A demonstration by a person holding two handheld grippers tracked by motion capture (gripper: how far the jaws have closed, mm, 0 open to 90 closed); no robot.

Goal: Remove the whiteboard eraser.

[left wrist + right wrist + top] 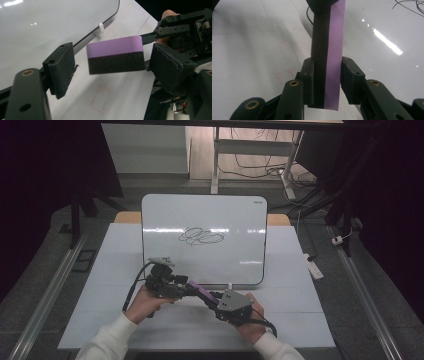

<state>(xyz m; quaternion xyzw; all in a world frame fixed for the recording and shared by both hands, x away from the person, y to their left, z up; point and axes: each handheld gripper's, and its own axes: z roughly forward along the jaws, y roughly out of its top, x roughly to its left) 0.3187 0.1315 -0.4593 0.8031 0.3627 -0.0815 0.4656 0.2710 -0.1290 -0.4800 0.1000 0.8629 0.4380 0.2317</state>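
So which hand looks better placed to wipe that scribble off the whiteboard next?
Probably the right. The right gripper already clamps the purple eraser, while the left gripper stands open around the eraser's far end, not pressing it. The scribble lies just ahead on the whiteboard.

— Where does your high view sit?
— Above your side, facing forward and down over the whiteboard (204, 240) from well back.
— And your gripper views?
— Each looks close along its own jaws. Both share the purple eraser (116, 55) and the whiteboard.
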